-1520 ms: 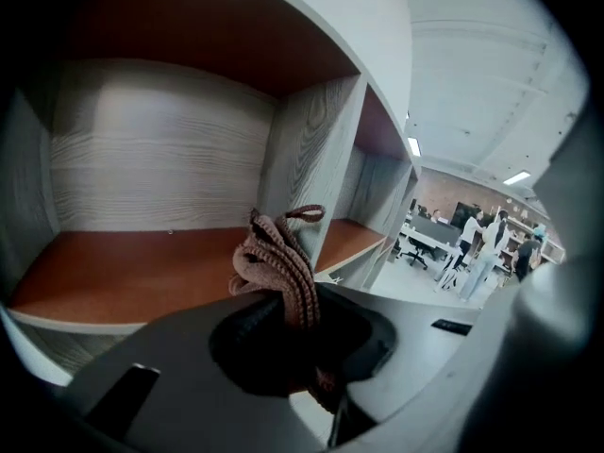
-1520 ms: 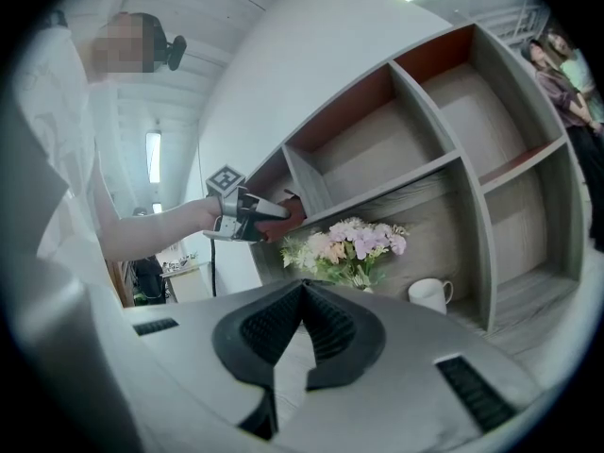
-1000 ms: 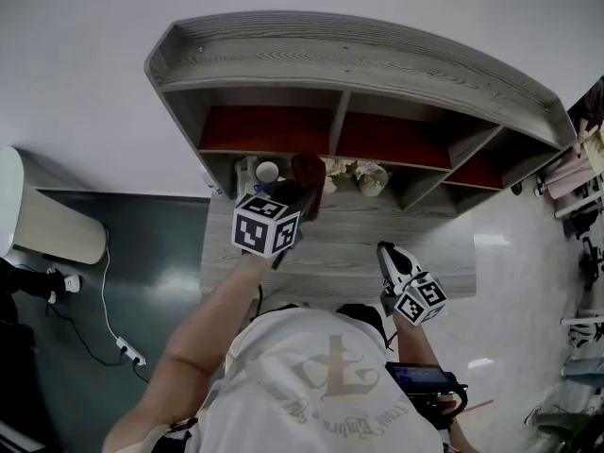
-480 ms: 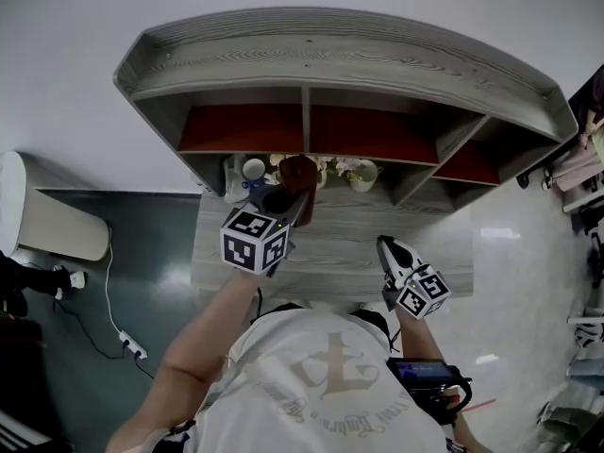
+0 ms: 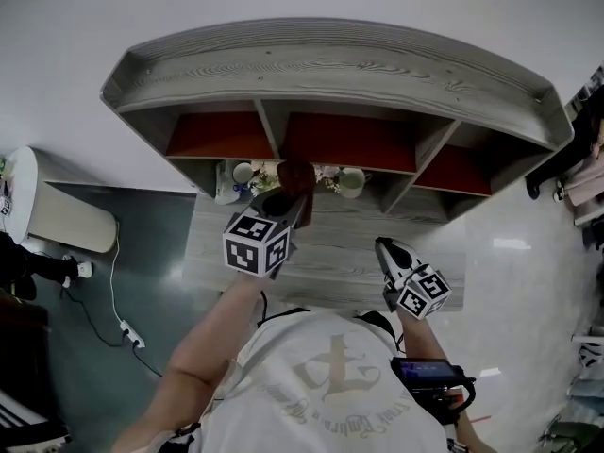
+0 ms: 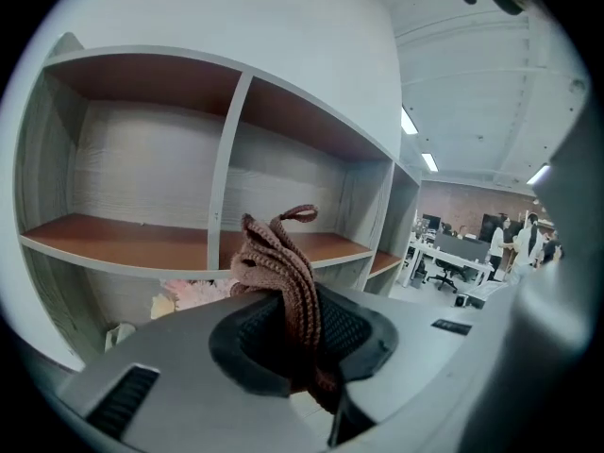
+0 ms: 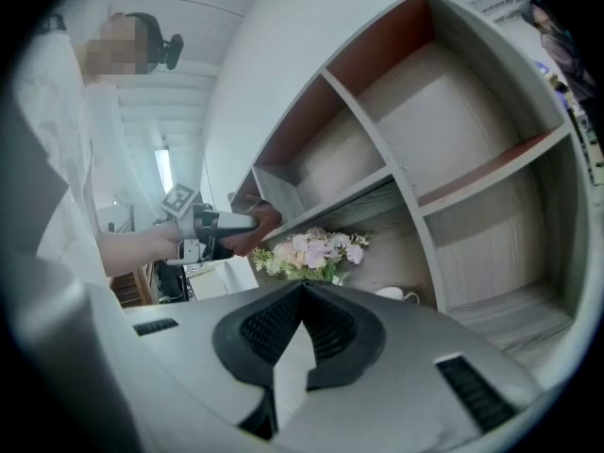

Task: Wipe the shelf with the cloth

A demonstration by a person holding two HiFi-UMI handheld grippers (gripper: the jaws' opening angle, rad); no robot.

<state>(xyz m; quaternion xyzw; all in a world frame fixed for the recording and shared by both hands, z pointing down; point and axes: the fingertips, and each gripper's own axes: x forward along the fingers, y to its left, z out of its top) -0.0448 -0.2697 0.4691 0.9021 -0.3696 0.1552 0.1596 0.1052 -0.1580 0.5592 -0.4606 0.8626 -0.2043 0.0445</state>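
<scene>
Grey shelf (image 5: 330, 64) spans the wall; left tongs (image 6: 283, 338) clamped on the brown cloth (image 6: 281, 258), held at the lower bay near flowers (image 7: 311, 251) and cup (image 5: 351, 181). A low sweep could topple them; right tongs (image 7: 302, 295) together, empty.

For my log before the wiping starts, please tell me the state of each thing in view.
left tool: shut on the cloth.
right tool: shut, empty.
cloth: bunched, clamped.
shelf: upper compartments bare.
flowers: on the lower level.
</scene>
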